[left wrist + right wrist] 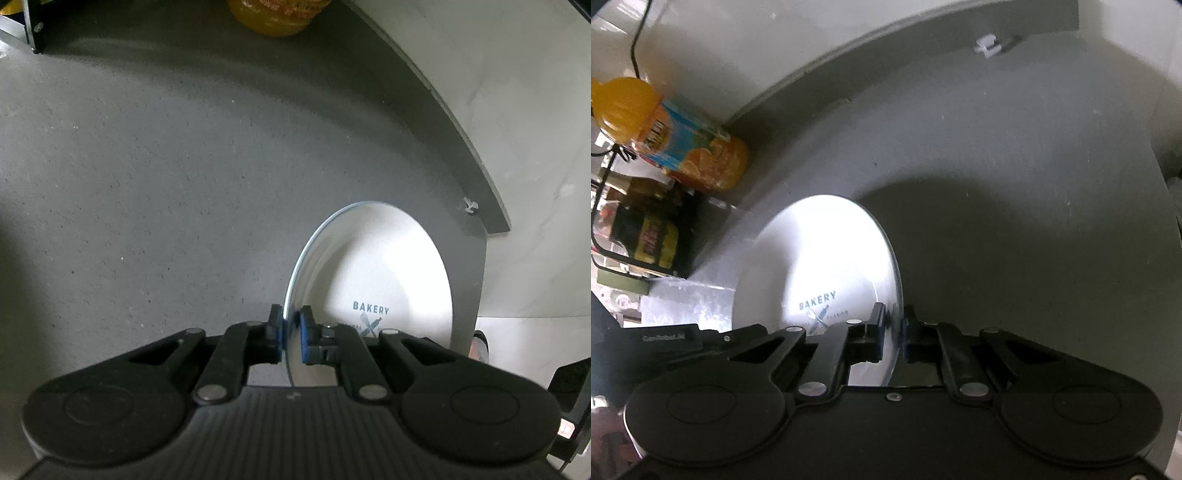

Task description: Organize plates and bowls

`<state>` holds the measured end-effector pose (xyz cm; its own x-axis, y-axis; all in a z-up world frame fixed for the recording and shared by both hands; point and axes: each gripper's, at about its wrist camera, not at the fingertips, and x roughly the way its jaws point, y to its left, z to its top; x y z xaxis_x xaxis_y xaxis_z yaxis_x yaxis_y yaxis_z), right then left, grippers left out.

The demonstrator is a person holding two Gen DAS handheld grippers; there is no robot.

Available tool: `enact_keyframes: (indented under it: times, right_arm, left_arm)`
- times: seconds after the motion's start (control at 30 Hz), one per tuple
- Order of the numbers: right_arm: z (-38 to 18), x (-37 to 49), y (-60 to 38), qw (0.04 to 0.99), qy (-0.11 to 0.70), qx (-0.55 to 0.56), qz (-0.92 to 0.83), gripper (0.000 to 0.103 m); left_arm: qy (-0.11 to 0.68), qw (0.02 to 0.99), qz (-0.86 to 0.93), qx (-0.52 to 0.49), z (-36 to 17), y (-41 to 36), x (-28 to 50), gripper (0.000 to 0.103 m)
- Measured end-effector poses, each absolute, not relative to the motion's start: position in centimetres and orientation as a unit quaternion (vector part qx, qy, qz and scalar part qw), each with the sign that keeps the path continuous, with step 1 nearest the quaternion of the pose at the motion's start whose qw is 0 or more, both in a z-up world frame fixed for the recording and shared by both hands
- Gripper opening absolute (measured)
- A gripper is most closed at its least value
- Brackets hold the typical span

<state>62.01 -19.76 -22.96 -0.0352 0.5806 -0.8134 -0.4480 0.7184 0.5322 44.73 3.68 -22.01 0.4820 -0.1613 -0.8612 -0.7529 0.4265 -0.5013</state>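
Above the speckled grey surface [147, 177], I hold a white "BAKERY" plate [373, 266] on edge, my left gripper [291, 334] and right gripper [894, 332] each clamped on its thin rim. An orange juice bottle [676, 144] and a dark jar [650, 240] stand at the surface's back edge, well apart from the smooth, round plate.

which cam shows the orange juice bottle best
The right wrist view: the orange juice bottle shows nearly whole there, label and cap visible, by the wall at left. The left wrist view catches only its bottom edge, cut off at the top of the frame.
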Motion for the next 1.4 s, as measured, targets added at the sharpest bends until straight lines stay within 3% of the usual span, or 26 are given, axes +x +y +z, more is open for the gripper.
enact_keyframes:
  times: [0.77,1.4]
  right_arm:
    - [-15.4,60.4,-17.6,0.735,0.566,0.045,0.370,0.006]
    - [-10.9,51.5,-12.1,0.752,0.556,0.061,0.349,0.007]
  left_arm:
    - [0.421,0.747,0.177,-0.483,-16.8,6.6,42.8,0.007]
    - [0.423,0.760,0.166,-0.464,-12.6,11.8,34.5,0.007]
